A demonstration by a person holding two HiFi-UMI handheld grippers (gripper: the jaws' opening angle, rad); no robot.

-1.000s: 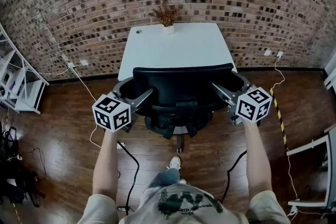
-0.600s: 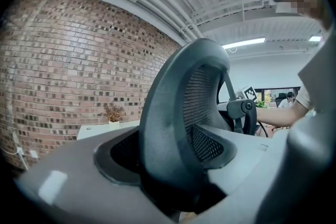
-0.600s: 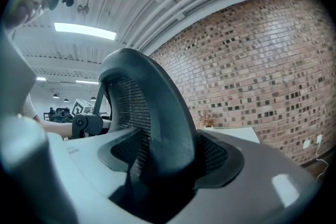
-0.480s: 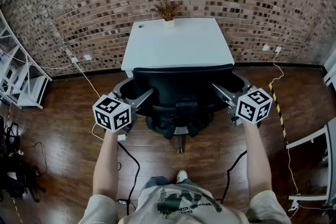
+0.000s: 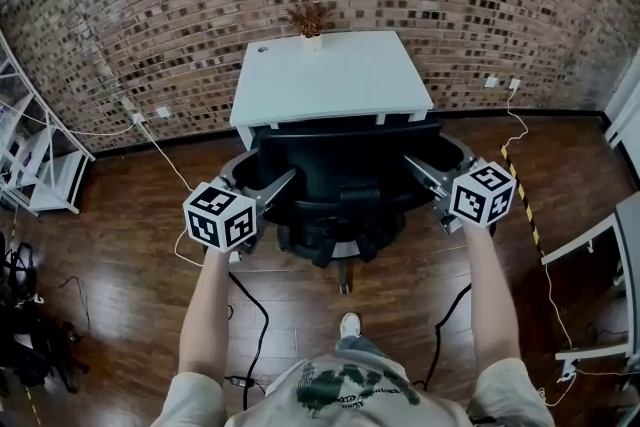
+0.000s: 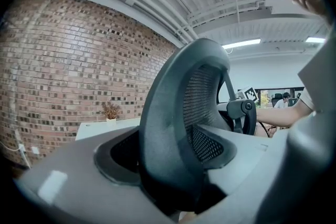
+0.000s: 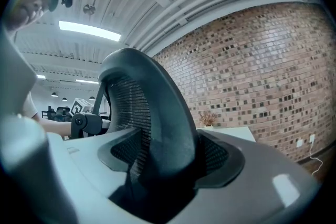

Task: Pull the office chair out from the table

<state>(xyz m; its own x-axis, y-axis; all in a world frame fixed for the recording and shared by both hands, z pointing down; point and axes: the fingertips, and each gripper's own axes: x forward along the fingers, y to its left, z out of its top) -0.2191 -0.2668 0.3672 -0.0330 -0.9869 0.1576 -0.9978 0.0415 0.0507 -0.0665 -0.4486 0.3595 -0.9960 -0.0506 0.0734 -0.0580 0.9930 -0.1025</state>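
Observation:
A black mesh-backed office chair [image 5: 345, 165] stands just in front of the white table [image 5: 330, 80], its backrest top near the table's front edge. My left gripper [image 5: 260, 175] is shut on the left edge of the backrest, my right gripper [image 5: 433, 163] on the right edge. In the left gripper view the backrest rim [image 6: 168, 113] fills the gap between the jaws of the left gripper [image 6: 176, 152], pads pressed on it. The right gripper view shows the same: the rim [image 7: 168, 107] is clamped in the right gripper [image 7: 163, 160]. The seat and base are mostly hidden under the backrest.
A dried plant in a pot [image 5: 310, 18] stands at the table's far edge by the brick wall. A white shelf rack [image 5: 40, 165] is at left, white furniture [image 5: 600, 245] at right. Cables [image 5: 250, 315] trail over the wooden floor, with a yellow-black strip [image 5: 528, 205].
The chair and both grippers have come back from the table together. More of the table top now shows beyond the backrest. The person's foot has stepped back.

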